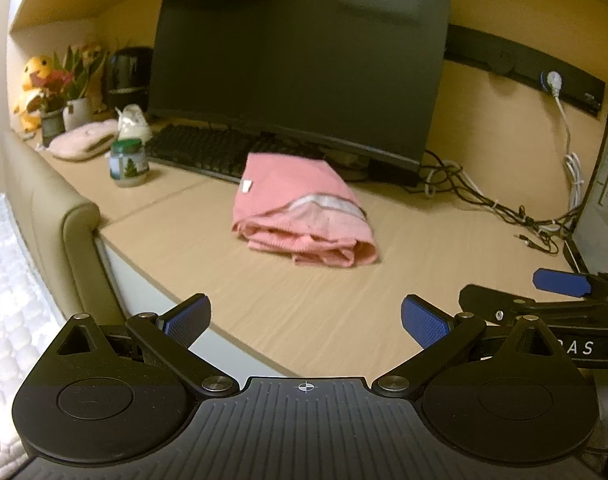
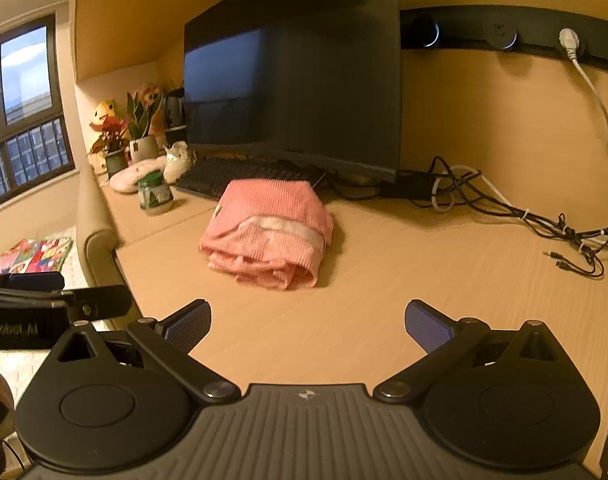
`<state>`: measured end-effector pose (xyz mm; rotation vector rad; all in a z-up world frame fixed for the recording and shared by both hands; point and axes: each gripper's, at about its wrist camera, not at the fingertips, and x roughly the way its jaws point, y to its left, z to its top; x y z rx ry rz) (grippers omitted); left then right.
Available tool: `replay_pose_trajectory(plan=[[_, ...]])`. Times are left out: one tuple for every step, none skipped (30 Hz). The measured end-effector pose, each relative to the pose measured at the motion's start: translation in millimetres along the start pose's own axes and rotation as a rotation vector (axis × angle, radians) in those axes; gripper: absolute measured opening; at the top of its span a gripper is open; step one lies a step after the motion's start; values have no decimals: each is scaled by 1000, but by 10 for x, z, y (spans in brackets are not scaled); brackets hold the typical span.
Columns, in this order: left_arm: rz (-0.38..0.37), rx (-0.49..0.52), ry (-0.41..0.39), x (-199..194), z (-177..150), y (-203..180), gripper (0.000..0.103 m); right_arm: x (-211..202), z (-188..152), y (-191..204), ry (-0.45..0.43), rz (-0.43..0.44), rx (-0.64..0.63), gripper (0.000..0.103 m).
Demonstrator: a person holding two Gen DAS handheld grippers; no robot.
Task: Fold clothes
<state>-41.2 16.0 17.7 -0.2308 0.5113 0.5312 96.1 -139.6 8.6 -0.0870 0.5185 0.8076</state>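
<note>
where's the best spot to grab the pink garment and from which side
Probably the thick rolled edge nearest the grippers, where the pink garment stacks its layers into a raised lip above the desk. Come in low from the front: the keyboard and monitor crowd the far side. Both the left gripper and right gripper are open and empty.

pink ribbed garment (image 1: pixel 299 212) with a pale band, black monitor (image 1: pixel 299 56), light wood-grain desk (image 1: pixel 344 312).
</note>
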Motion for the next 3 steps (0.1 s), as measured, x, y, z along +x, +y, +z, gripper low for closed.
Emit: replay_pose_trajectory(plan=[[5,-4,-5,15,30,19,103,2,32,-15,-5,-1,8,103],[9,-8,-10,31,60,39,103,13,74,-51,-3,-1,31,103],[15,-25,-16,54,103,85,103,23,117,-88,-1,-1,53,103]])
